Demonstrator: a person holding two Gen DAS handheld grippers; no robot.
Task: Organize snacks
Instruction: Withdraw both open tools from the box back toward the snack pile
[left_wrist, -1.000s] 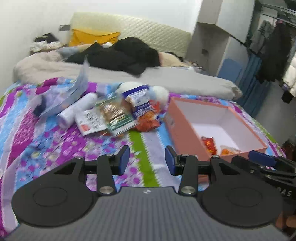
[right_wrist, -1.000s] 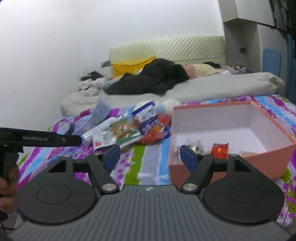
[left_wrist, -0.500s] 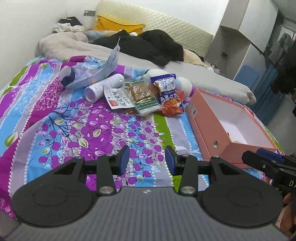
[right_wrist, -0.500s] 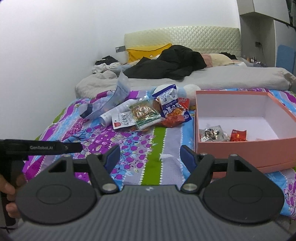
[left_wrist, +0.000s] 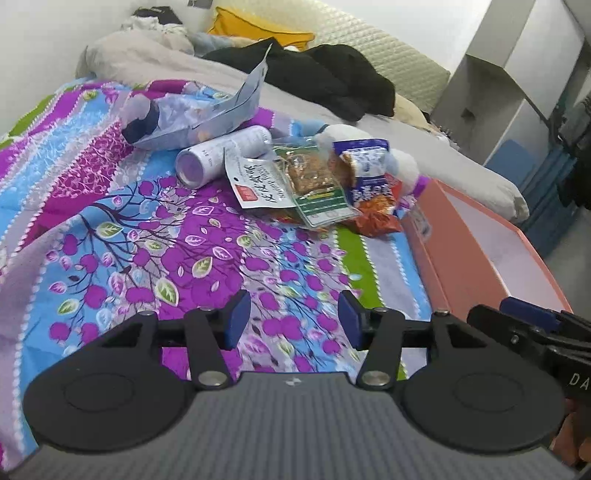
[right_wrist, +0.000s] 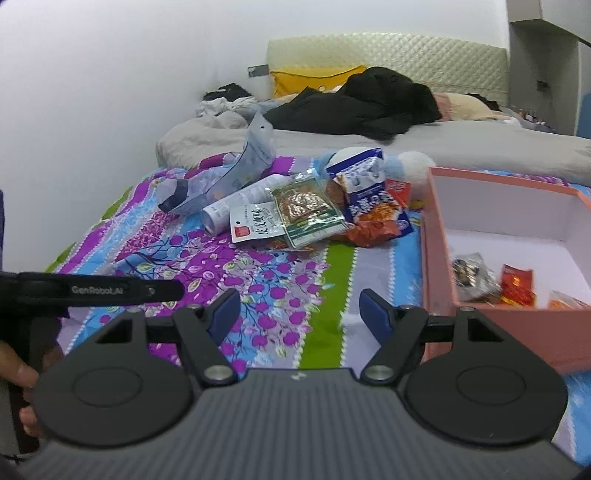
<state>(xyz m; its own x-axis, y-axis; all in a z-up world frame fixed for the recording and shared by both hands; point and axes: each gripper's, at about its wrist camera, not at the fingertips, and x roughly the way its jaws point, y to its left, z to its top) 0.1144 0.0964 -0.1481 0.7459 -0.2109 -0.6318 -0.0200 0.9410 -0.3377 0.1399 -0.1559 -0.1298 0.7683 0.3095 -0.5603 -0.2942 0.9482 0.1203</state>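
Both claws have dropped closer: our left gripper (left_wrist: 291, 319) is opening on nothing, right gripper (right_wrist: 300, 312) wide and empty, snack pile (left_wrist: 314, 184) just ahead, box (right_wrist: 439, 266) right.

Left gripper (left_wrist: 291, 319) jaws opening, empty; right gripper (right_wrist: 300, 315) apparently agape.

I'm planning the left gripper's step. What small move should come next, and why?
Probably ease the left gripper forward toward the snack pile. Its jaws are opening with nothing between them, the packets lie ahead on the quilt, and the pink box holds only a few.
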